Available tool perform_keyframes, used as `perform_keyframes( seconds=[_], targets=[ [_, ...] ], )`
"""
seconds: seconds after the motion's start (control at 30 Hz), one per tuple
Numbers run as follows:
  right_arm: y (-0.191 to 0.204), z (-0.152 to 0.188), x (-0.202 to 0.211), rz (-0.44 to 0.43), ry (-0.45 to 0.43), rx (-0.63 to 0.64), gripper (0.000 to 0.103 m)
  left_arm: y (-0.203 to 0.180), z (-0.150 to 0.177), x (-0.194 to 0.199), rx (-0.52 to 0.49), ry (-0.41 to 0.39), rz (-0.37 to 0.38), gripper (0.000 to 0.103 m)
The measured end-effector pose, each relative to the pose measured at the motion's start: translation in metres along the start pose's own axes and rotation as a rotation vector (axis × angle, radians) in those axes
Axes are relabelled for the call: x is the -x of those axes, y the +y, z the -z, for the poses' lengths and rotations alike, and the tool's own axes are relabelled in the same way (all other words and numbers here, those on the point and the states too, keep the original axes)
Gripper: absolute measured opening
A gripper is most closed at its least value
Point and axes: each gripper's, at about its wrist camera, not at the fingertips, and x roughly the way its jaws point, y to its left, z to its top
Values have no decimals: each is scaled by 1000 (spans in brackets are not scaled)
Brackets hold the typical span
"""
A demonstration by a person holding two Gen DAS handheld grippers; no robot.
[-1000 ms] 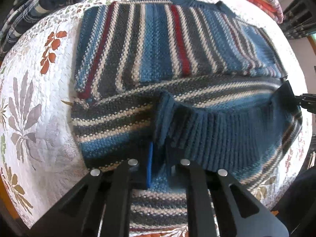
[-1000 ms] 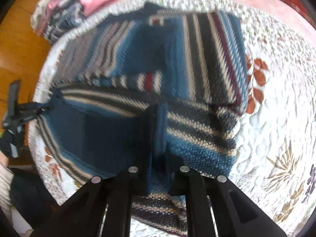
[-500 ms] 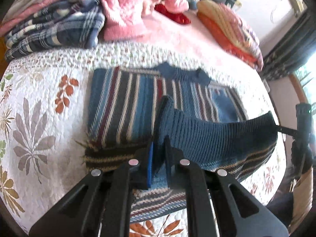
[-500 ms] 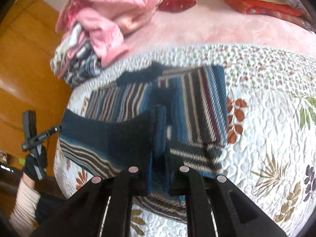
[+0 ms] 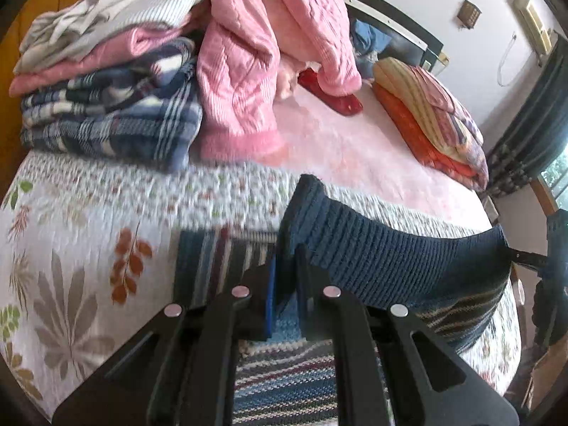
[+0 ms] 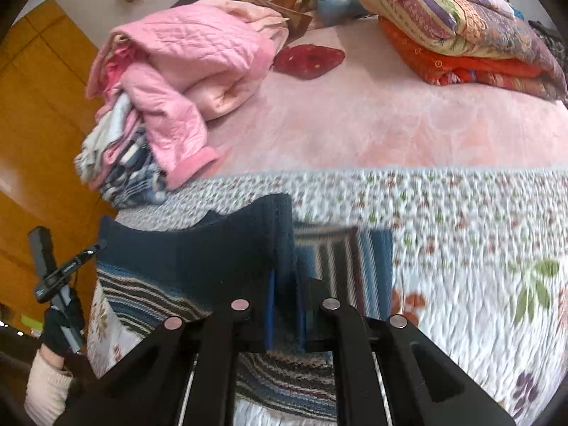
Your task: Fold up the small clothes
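With my left gripper and right gripper each clamped on the striped sweater's hem above the quilt's near edge, I should probably keep both corners level.

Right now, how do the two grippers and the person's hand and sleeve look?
Each gripper, left gripper and right gripper, is a black angular frame with four round silver studs and a blue pad on one finger. In the right wrist view, a black glove covers the hand on the left gripper's handle, above a pale ribbed sleeve.
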Motion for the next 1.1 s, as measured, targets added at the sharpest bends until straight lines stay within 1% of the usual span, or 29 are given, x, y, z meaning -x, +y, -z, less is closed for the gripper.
perform_keyframes(
  seconds=[0.1,0.23,0.3,0.43,0.6,0.63,0.73,0.8,0.83,0.87,0.9,0.93,1.03,1.1],
  targets=[
    [-4,-18,-25,37,17,-16,10,-1,-12,-22,-3,3,-24,8],
    [-17,-30,-61,72,57,-41,10,2,-14,-62,-29,49,-90,8],
    [-27,-30,-82,83,82,-61,10,7,-10,-79,-25,75,-110,8],
    [-38,-27,-108,109,114,-80,10,18,1,-111,-6,127,-150,8],
    [-50,-23,-131,134,138,-105,10,27,9,-133,14,157,-185,10],
    [-51,-22,-135,139,142,-108,10,29,11,-135,17,165,-194,12],
    [-55,-15,-147,172,159,-114,14,33,17,-141,29,187,-209,17],
    [-57,-11,-151,189,167,-115,17,36,20,-138,44,184,-204,18],
    [-58,-10,-151,188,166,-117,19,37,21,-136,54,186,-198,20],
    [-60,-7,-149,182,163,-121,20,38,21,-133,61,187,-197,23],
    [-61,-6,-145,179,159,-128,24,40,22,-130,68,186,-199,26],
    [-63,-5,-140,182,154,-135,29,41,22,-124,76,185,-203,32],
    [-68,1,-114,179,128,-144,33,43,25,-100,82,193,-200,35],
    [-71,7,-93,132,125,-167,34,43,29,-84,85,198,-189,36]
  ],
)
